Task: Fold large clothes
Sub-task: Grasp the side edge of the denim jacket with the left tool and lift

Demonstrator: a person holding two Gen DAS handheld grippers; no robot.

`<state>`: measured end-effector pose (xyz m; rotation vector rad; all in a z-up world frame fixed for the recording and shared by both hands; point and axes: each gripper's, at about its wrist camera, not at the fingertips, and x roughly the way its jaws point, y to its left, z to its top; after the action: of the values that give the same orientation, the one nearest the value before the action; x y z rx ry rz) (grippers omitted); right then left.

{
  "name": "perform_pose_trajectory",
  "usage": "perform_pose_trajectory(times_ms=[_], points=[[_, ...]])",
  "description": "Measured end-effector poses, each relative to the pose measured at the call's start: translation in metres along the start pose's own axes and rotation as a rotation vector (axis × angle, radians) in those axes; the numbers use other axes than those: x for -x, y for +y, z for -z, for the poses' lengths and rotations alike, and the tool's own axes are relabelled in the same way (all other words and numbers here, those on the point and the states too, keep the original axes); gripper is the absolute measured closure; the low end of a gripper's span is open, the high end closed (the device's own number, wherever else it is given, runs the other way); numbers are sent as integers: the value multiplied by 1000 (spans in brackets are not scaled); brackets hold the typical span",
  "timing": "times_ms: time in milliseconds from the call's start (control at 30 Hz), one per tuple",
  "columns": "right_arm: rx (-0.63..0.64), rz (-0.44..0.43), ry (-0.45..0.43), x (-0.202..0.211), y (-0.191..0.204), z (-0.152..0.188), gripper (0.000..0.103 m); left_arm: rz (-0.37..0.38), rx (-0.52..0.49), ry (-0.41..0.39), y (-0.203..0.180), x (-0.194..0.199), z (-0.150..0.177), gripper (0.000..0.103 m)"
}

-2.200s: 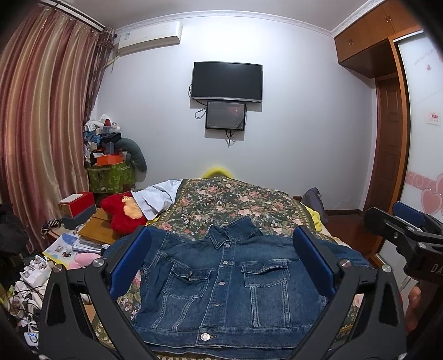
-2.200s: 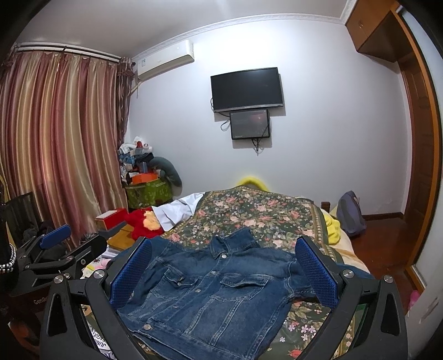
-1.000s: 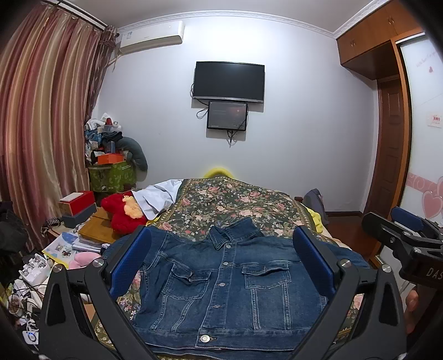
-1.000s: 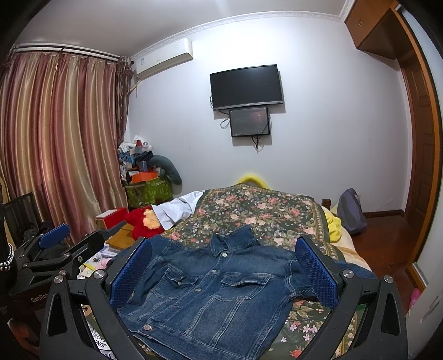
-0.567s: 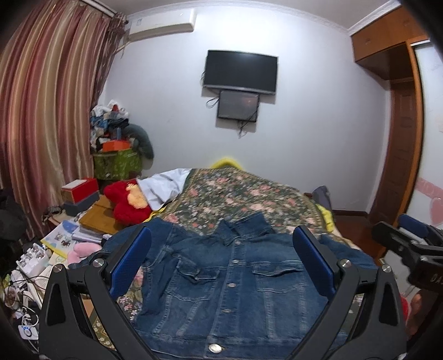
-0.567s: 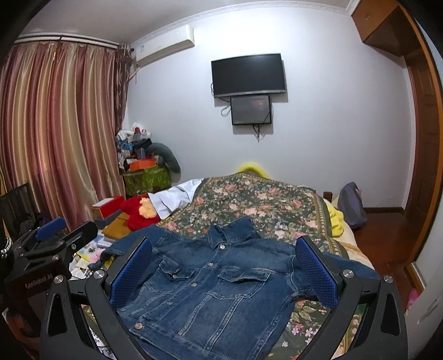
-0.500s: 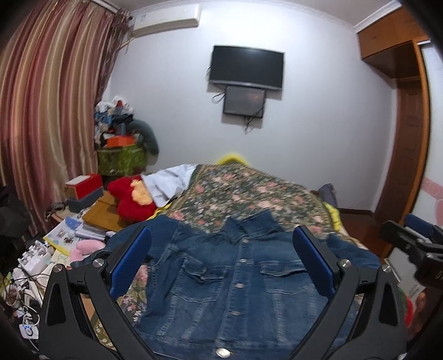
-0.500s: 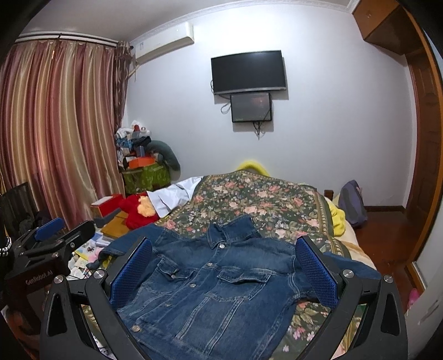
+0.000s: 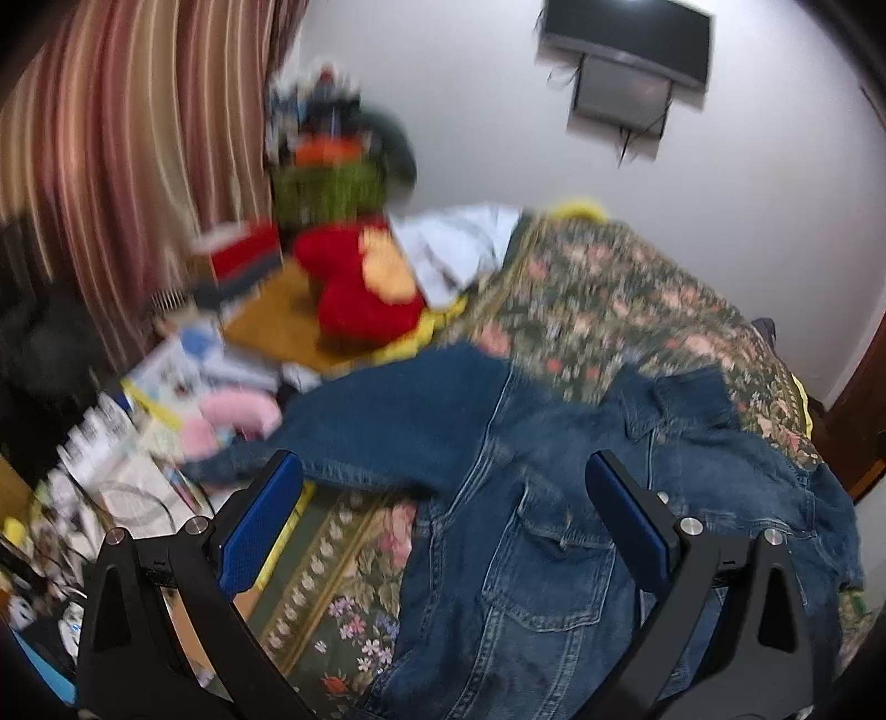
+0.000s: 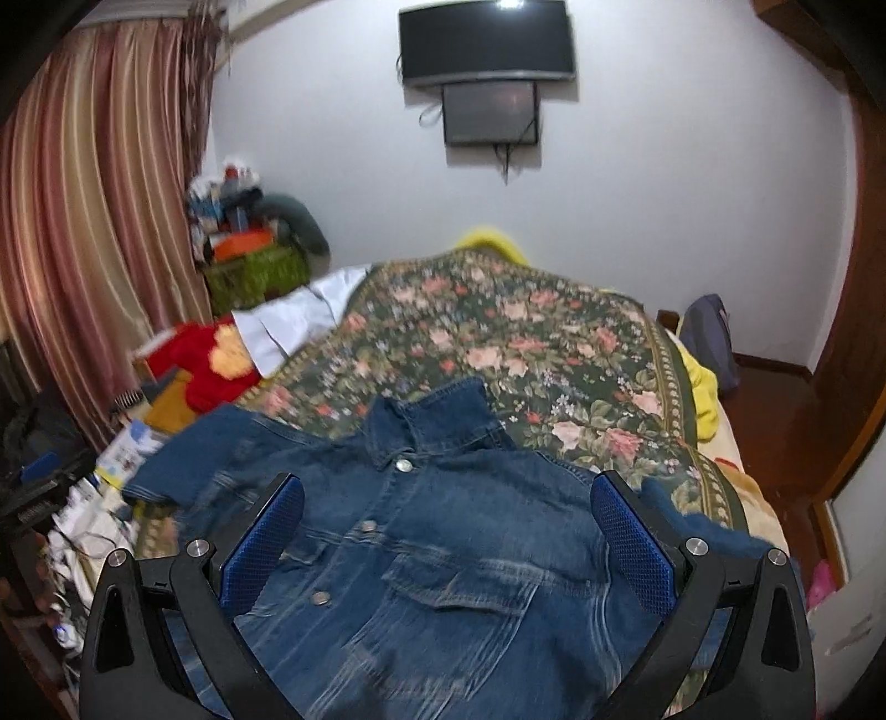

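Above the denim jacket (image 9: pixel 554 498), left gripper (image 9: pixel 443 520) and right gripper (image 10: pixel 448 531) jaws spread wide, holding nothing.

You're looking at a jacket (image 10: pixel 443 559) of coarse, faded denim with dull metal buttons, lying on a woven floral bedspread (image 10: pixel 531 354). Your gripper pads (image 10: pixel 631 548) seem textured matt rubber, though blur hides detail; the curtain (image 10: pixel 83 221) has a satin sheen.

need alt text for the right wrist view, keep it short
A blue denim jacket lies front-up and buttoned on a floral bedspread, seen between the blue pads of the open, empty right gripper. Behind the bed, a wall-mounted TV hangs on a white wall, with striped curtains and a red plush toy to the left.
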<state>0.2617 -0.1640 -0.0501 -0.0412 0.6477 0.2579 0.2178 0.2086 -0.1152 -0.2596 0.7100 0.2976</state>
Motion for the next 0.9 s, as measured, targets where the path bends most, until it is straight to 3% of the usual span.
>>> perform_pose_trajectory(times_ms=[200, 333, 500, 700, 867, 900], points=[[153, -12, 138, -82, 15, -1, 0, 27, 54, 168, 33, -63, 5, 0], [227, -41, 232, -125, 30, 15, 0, 94, 133, 290, 47, -108, 12, 1], [291, -74, 353, -180, 44, 34, 0, 158, 228, 353, 56, -146, 15, 7], [267, -145, 510, -222, 47, 46, 0, 83, 245, 314, 61, -165, -1, 34], [224, -190, 569, -234, 44, 51, 0, -74, 173, 241, 61, -164, -21, 76], [216, -196, 572, -233, 42, 51, 0, -95, 154, 231, 59, -163, -24, 79]])
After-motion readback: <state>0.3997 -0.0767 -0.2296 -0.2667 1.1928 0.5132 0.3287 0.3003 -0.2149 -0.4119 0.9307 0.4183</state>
